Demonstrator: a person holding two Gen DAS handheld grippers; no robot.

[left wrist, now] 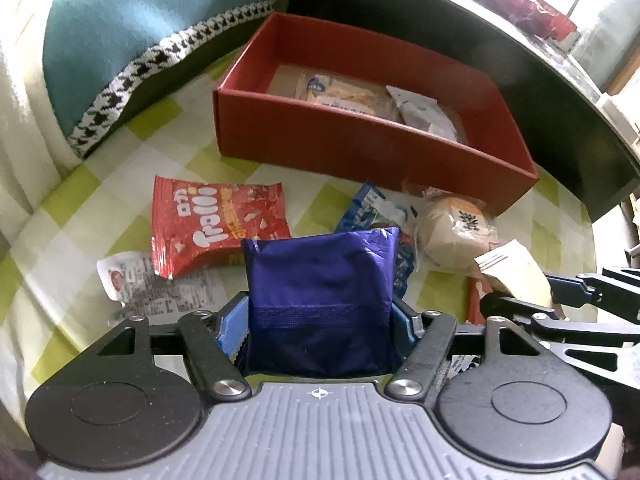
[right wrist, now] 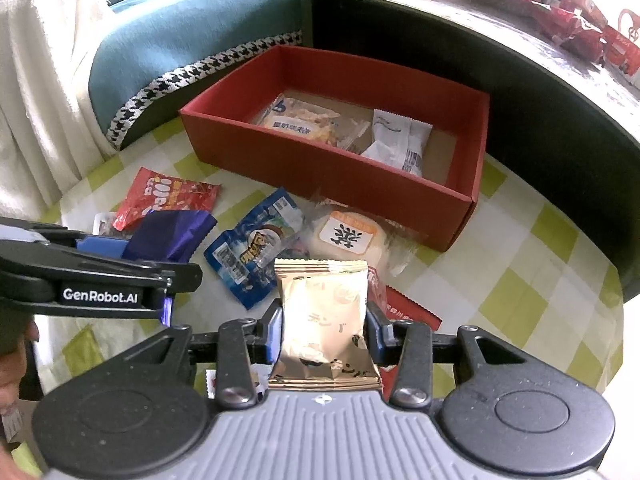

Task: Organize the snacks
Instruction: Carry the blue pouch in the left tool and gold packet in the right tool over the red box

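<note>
My left gripper (left wrist: 320,320) is shut on a purple snack packet (left wrist: 320,272), held above the checked cloth; the packet also shows in the right wrist view (right wrist: 168,236). My right gripper (right wrist: 324,328) is shut on a gold snack packet (right wrist: 324,312), seen from the left wrist view at the right (left wrist: 516,276). A red box (left wrist: 360,148) (right wrist: 320,168) stands ahead and holds a cracker packet (right wrist: 308,120) and a white packet (right wrist: 396,140). On the cloth lie a red Trolli bag (left wrist: 216,224), a blue packet (right wrist: 256,248) and a wrapped bun (right wrist: 352,236).
A teal cushion with houndstooth trim (left wrist: 132,28) lies at the left behind the box. A dark table edge (right wrist: 520,72) curves behind and to the right of the box, with red items on top. A white printed packet (left wrist: 132,280) lies under the Trolli bag. A red packet (right wrist: 408,308) lies under my right gripper.
</note>
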